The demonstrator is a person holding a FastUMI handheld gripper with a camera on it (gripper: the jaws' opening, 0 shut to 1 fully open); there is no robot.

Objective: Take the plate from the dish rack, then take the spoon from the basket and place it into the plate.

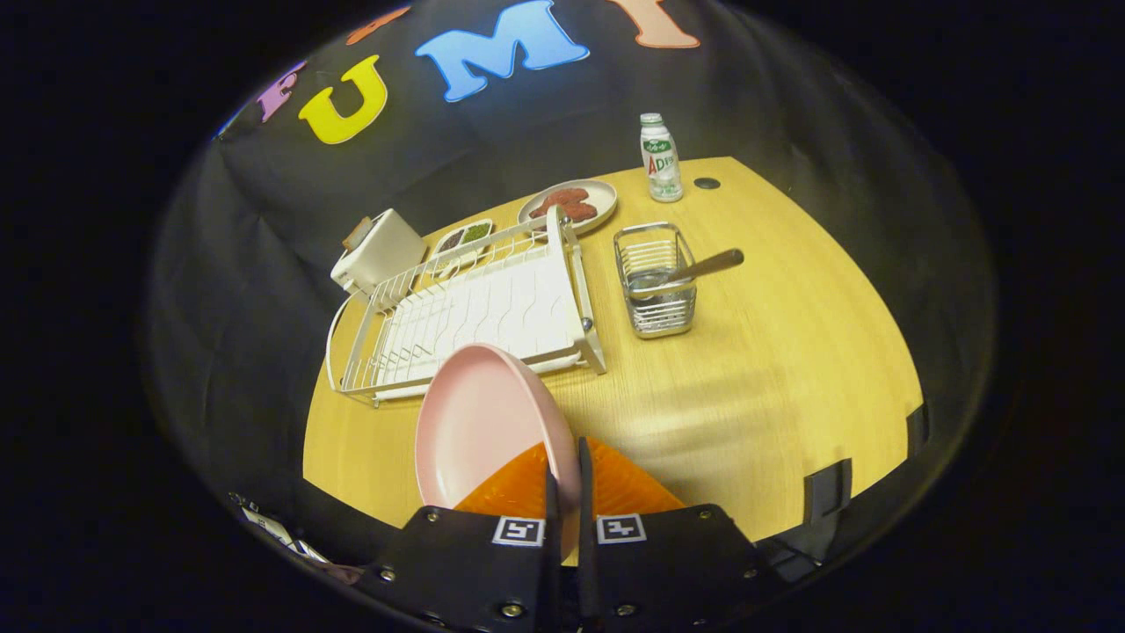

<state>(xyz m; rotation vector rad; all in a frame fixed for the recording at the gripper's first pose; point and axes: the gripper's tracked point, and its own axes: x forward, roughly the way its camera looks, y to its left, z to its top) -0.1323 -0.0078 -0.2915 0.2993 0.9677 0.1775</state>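
My gripper (567,457) is shut on the rim of a pink plate (479,422), which stands tilted on edge between the fingers, lifted above the wooden table (773,369). Just beyond the plate lies the white wire dish rack (475,316), with nothing in it. To the right of the rack stands a metal wire basket (656,280) with a spoon (694,270) in it, its handle leaning out to the right.
Behind the rack sit a white toaster (378,251), a small divided dish (463,237) and a plate of reddish food (569,204). A small white bottle (660,158) and a dark round cap (706,184) stand at the table's far edge.
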